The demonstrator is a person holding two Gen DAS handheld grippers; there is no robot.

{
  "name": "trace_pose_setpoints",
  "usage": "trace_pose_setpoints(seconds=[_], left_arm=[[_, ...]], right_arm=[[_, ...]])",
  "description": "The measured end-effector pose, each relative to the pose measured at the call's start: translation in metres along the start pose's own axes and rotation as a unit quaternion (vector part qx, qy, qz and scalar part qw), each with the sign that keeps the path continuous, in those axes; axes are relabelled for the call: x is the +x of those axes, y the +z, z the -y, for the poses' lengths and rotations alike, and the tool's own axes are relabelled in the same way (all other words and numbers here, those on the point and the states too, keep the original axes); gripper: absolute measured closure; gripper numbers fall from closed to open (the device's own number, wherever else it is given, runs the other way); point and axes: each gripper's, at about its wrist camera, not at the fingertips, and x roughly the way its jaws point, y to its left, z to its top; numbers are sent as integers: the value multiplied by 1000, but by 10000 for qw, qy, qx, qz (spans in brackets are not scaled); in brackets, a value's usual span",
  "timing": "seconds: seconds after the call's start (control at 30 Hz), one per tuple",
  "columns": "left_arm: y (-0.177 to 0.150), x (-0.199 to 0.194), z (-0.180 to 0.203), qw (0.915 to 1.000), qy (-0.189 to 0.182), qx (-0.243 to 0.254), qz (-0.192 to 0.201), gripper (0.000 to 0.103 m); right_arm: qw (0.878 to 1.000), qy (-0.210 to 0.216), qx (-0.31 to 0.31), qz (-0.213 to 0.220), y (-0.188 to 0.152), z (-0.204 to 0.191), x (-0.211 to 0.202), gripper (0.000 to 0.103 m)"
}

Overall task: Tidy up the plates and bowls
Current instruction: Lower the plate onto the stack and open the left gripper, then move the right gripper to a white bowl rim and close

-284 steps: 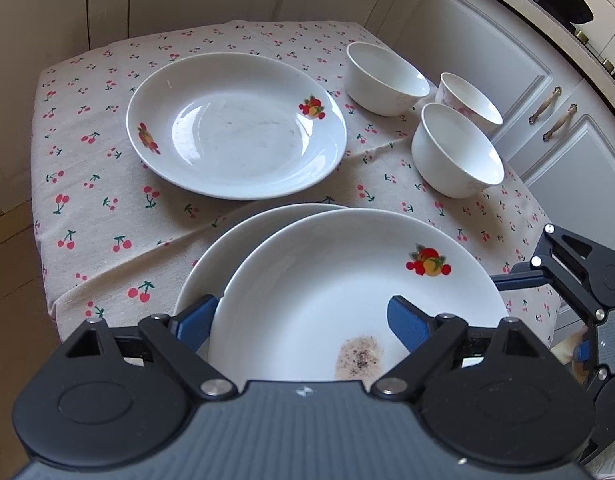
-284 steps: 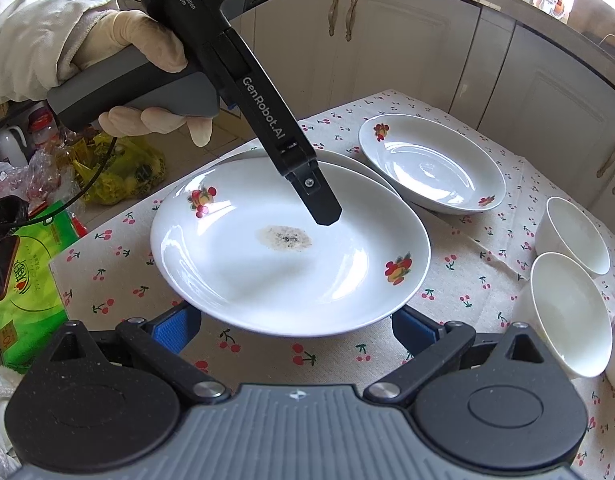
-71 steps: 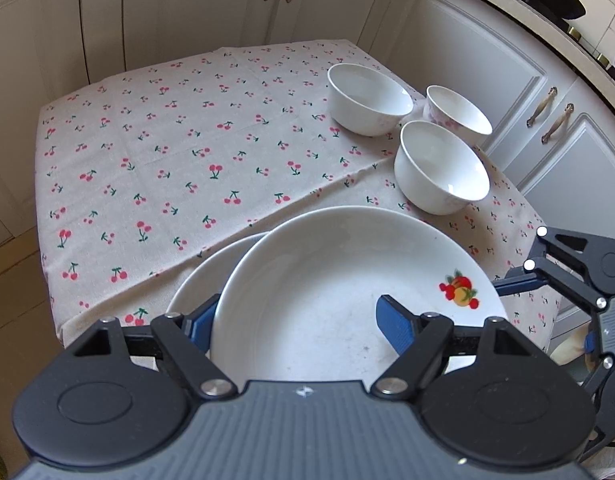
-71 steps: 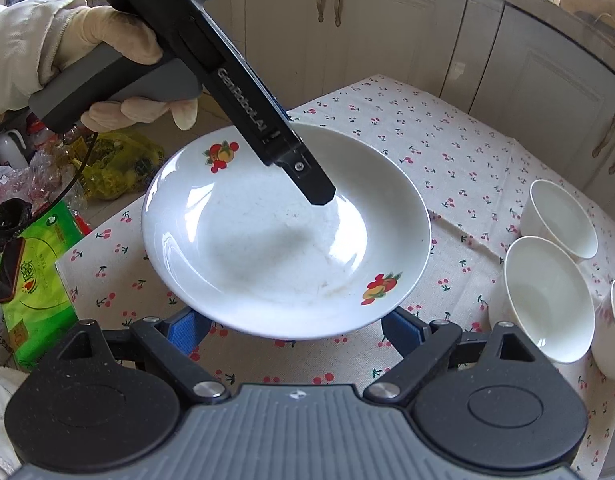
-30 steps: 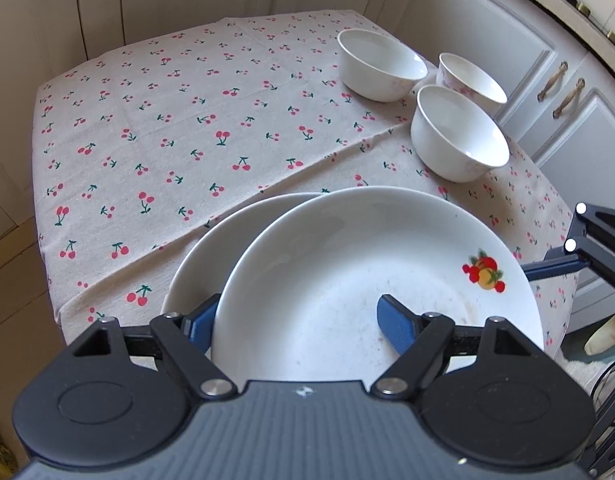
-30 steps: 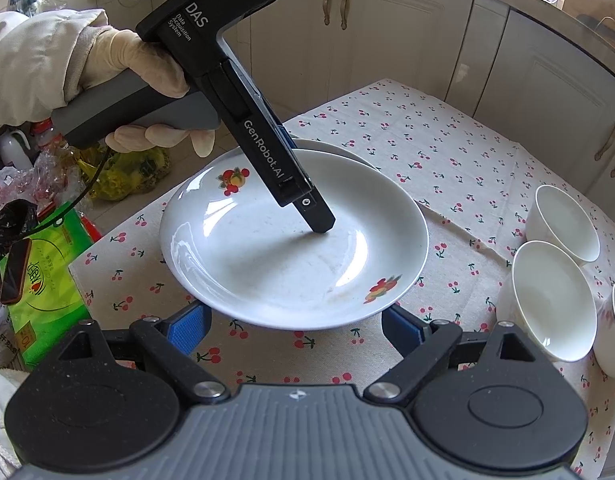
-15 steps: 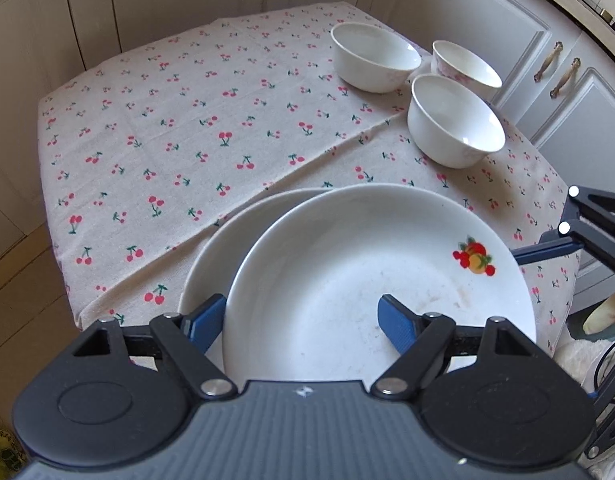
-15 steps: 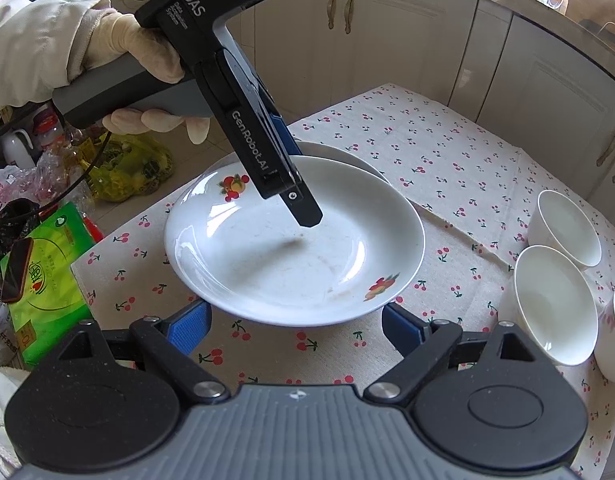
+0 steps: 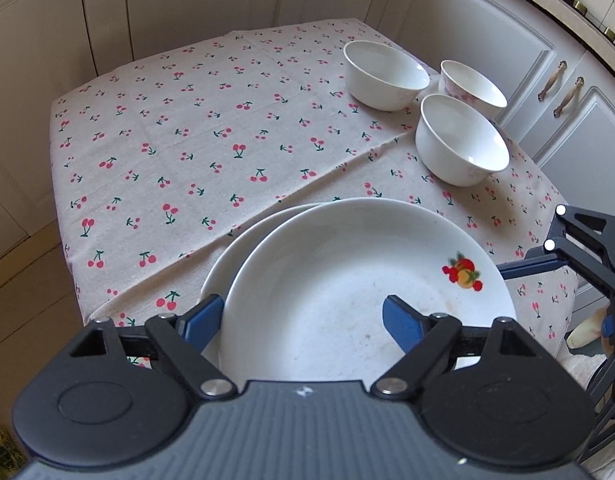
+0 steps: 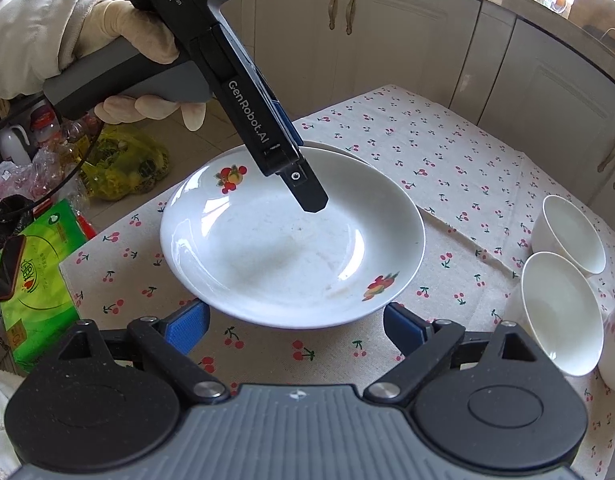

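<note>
White plates with fruit decals sit stacked at the table's near corner; the top plate (image 9: 347, 280) (image 10: 291, 236) rests on a lower plate (image 9: 243, 236). My left gripper (image 9: 303, 316) is open, one finger (image 9: 403, 322) over the top plate's inside, the other (image 9: 199, 318) outside its rim; in the right wrist view it hovers above the plate (image 10: 307, 196). My right gripper (image 10: 295, 322) is open and empty, just in front of the stack's edge. Three white bowls (image 9: 385, 74) (image 9: 461, 144) (image 9: 471, 88) stand grouped at the table's far right.
The table has a cherry-print cloth (image 9: 195, 132). White cabinets (image 10: 387, 36) surround it. A green packet (image 10: 35, 280) and plastic bags (image 10: 123, 164) lie on the floor beside the table.
The left gripper has let go of the top plate and lifted off it; the plate now rests on the stack. Earlier, the plate from the far side of the table was brought onto this stack.
</note>
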Motion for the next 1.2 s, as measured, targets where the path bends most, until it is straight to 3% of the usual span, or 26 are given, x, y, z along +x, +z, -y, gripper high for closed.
trace_pose_setpoints(seconds=[0.3, 0.37, 0.53, 0.67, 0.83, 1.03, 1.2], left_arm=[[10, -19, 9, 9992, 50, 136, 381, 16], [11, -24, 18, 9978, 110, 147, 634, 16], [11, -27, 68, 9878, 312, 747, 1330, 11], [11, -15, 110, 9784, 395, 1240, 1607, 11], [15, 9, 142, 9776, 212, 1177, 1731, 10], [23, 33, 166, 9790, 488, 881, 1774, 10], [23, 49, 181, 9785, 722, 943, 1686, 10]], right_arm=[[9996, -169, 151, 146, -10, 11, -13, 5], [9992, -255, 242, 203, -14, 17, -19, 5], [9955, -673, 538, 397, -29, 41, -37, 2], [9899, -947, 913, 534, -44, 71, -52, 1], [9787, -1315, 1404, 716, -65, 112, -68, 1], [9664, -1544, 1849, 896, -82, 156, -74, 2], [9645, -1369, 1975, 1092, -81, 182, -77, 2]])
